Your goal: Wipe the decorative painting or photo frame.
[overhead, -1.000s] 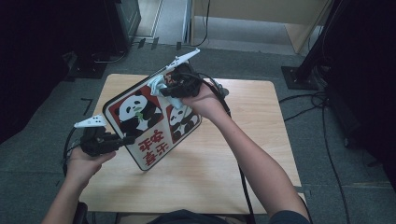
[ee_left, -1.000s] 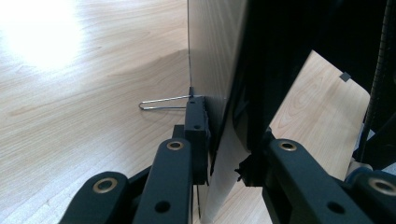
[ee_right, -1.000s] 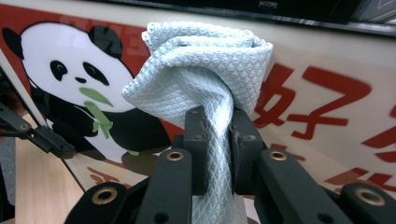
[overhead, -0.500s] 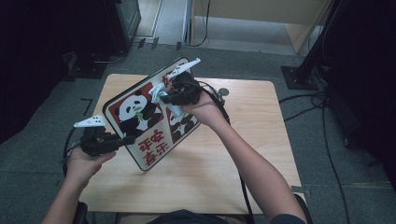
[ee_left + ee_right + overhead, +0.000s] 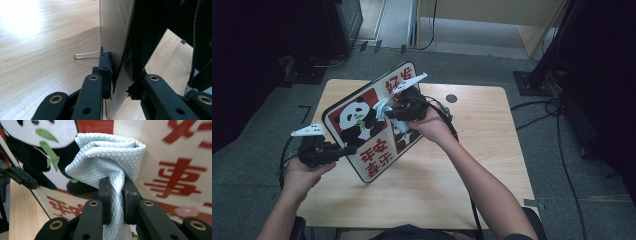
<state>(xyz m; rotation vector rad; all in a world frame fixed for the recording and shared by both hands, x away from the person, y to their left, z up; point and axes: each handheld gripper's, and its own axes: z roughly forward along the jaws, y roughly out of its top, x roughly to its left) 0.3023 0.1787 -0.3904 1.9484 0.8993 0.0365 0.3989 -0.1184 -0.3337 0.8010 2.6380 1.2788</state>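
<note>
A square board (image 5: 362, 125) printed with pandas and red characters is held tilted above the wooden table (image 5: 472, 165). My left gripper (image 5: 344, 149) is shut on its lower left edge; in the left gripper view the jaws clamp the thin board (image 5: 112, 30) edge-on, my left gripper (image 5: 120, 82) gripping from both faces. My right gripper (image 5: 389, 111) is shut on a bunched pale blue cloth (image 5: 382, 106) and presses it against the printed face. In the right gripper view the cloth (image 5: 107, 152) bulges out above my right gripper (image 5: 116, 195), right against the board (image 5: 175, 157).
A thin wire leg (image 5: 86, 55) sticks out from the board's back, above the tabletop. A round cable hole (image 5: 451, 98) sits near the table's far edge. Cables trail over the table and the grey floor; a black stand base (image 5: 537, 75) is at the right.
My right gripper has slid down the board's face with the cloth, uncovering the red characters at the top corner. The left hand and the board have stayed put.
</note>
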